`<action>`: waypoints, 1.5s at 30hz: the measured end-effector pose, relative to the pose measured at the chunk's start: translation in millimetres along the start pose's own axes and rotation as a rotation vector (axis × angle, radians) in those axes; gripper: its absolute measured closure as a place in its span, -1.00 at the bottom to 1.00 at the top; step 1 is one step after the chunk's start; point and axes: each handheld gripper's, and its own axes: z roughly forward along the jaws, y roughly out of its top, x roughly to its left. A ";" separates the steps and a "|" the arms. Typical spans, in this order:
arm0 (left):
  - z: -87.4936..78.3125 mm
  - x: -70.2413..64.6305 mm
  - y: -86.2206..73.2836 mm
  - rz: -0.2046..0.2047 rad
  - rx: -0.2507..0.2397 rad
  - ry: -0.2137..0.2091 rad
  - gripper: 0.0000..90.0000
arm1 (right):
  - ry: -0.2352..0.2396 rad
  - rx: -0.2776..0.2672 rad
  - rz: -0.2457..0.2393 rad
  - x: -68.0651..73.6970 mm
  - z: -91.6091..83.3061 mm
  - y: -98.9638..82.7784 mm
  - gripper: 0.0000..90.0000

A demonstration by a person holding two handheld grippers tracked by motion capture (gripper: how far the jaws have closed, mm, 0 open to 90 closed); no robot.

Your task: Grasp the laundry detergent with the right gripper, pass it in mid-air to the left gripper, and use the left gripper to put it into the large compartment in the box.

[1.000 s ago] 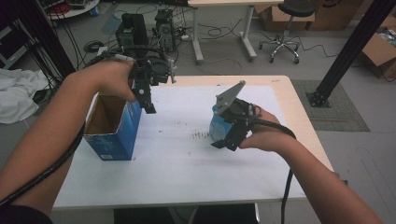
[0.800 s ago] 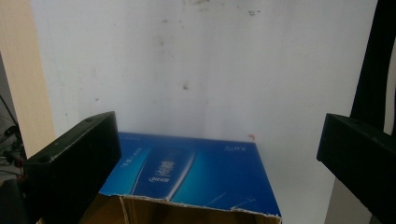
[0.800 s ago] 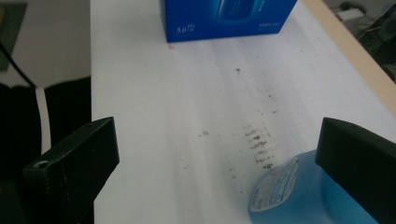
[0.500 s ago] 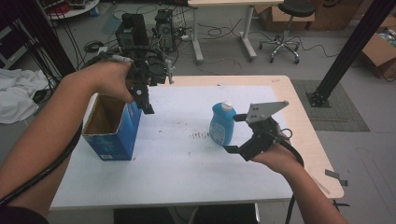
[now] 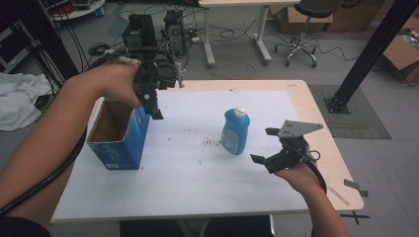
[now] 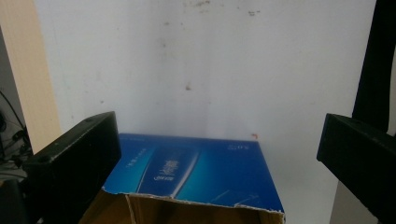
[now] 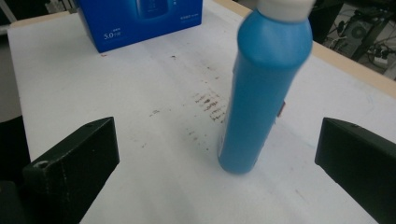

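Observation:
A blue bottle [image 5: 235, 132] with a white cap stands upright near the middle of the white table top [image 5: 197, 182]. My right gripper [image 5: 262, 145] is open just to its right and nearer the person, apart from it. In the right gripper view the bottle [image 7: 266, 84] stands between and beyond the spread jaws of that gripper [image 7: 217, 140]. An open-topped blue cardboard box [image 5: 118, 136] stands at the table's left. My left gripper [image 5: 153, 106] hangs open over the box's far right corner, jaws pointing down. The left gripper [image 6: 219, 140] looks down on the box's blue side [image 6: 196, 170] and torn rim.
Dark smudges [image 5: 212, 143] mark the white sheet left of the bottle. Beyond the table the floor holds computer towers [image 5: 173, 24], cables, an office chair [image 5: 301, 29] and a black slanted post [image 5: 365, 54]. A white cloth [image 5: 17, 103] lies at far left.
My right gripper let go of the blue bottle and drew back to the right and toward the person. The bottle now stands alone. The left gripper barely moved.

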 end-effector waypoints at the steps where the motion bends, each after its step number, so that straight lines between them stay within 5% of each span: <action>1: -0.3 -0.4 0.1 0.001 0.000 0.001 -1.00 | -0.017 -0.007 0.017 -2.6 1.2 -5.5 -1.00; 6: 0.8 -3.1 0.6 0.008 -0.003 -0.002 -1.00 | -0.044 -0.032 0.095 -10.3 13.5 -24.3 -1.00; 20: 7.5 -6.8 -6.9 -0.008 0.010 -0.012 -1.00 | -0.080 -0.099 0.184 -22.2 46.9 -41.0 -1.00; 45: 8.6 -10.3 -4.4 0.012 0.006 -0.007 -1.00 | -0.106 -0.137 0.223 -24.1 94.2 -42.7 -1.00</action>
